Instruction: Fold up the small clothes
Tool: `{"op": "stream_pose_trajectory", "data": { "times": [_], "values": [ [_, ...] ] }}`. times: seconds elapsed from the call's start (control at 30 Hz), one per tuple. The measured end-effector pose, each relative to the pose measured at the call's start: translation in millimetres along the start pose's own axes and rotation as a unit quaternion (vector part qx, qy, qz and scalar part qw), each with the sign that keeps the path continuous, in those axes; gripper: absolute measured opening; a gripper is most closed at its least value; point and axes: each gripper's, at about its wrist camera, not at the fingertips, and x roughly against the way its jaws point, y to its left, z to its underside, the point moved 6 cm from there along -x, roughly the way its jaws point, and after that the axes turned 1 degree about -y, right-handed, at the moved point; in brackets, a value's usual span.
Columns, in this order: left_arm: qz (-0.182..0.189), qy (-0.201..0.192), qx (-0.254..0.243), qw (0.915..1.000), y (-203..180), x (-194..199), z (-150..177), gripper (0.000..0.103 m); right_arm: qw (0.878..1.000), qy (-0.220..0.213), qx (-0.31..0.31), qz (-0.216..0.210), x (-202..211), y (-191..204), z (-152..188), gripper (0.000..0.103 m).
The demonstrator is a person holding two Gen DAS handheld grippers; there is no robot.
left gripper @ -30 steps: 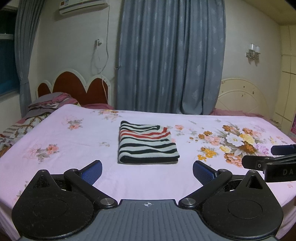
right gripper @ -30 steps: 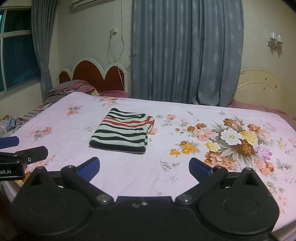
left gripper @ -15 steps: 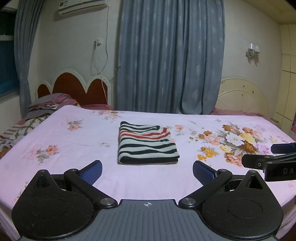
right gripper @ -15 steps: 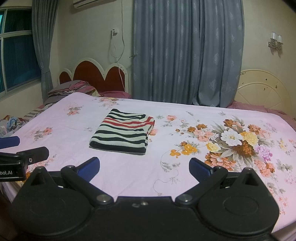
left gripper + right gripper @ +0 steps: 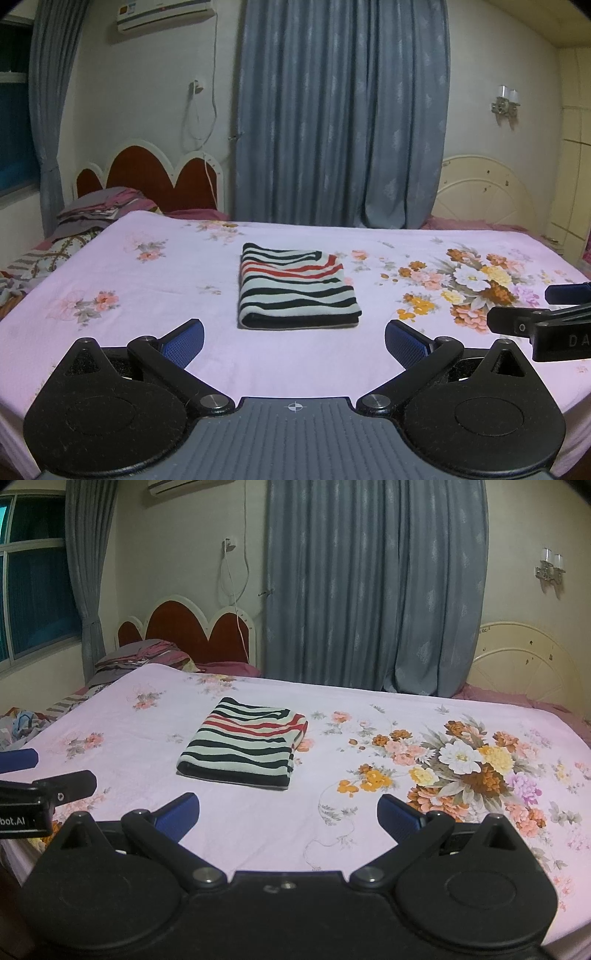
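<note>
A small striped garment [image 5: 297, 286], black, white and red, lies folded into a neat rectangle on the pink floral bedsheet [image 5: 155, 295]. The right wrist view has the same garment [image 5: 245, 753] left of centre. My left gripper [image 5: 293, 338] stands open just short of its near edge, nothing between the blue pads. My right gripper [image 5: 288, 812] is open too, held back over the sheet to the right of the garment. Each gripper shows at the edge of the other's view: the right gripper [image 5: 546, 306] and the left gripper [image 5: 33, 771].
A pile of bedding and pillows [image 5: 92, 218] lies at the far left by the red headboard [image 5: 155, 181]. Grey curtains [image 5: 340, 110] hang behind the bed. A cream headboard [image 5: 484, 195] stands at the back right. The sheet's large flower print [image 5: 469, 764] spreads to the right.
Both grippers have hardly moved; the views drift very slightly. The garment lies as before.
</note>
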Motion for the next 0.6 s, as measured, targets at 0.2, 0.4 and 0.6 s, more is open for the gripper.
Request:
{"op": "stream_pose_trajectory", "data": {
  "times": [0.2, 0.4, 0.6],
  "values": [
    [0.0, -0.001, -0.001, 1.0, 0.7, -0.5, -0.4, 0.103, 1.0, -0.001, 0.0, -0.001, -0.1, 0.3, -0.2, 0.102],
    [0.001, -0.003, -0.001, 1.0, 4.7, -3.6, -1.4, 0.103, 1.0, -0.002, 0.003, -0.002, -0.8, -1.1, -0.3, 0.102],
    [0.009, -0.005, -0.001, 0.9999, 6.6, -6.3, -3.6, 0.103, 1.0, -0.004, 0.007, -0.005, -3.4, -5.8, -1.8, 0.102]
  ]
}}
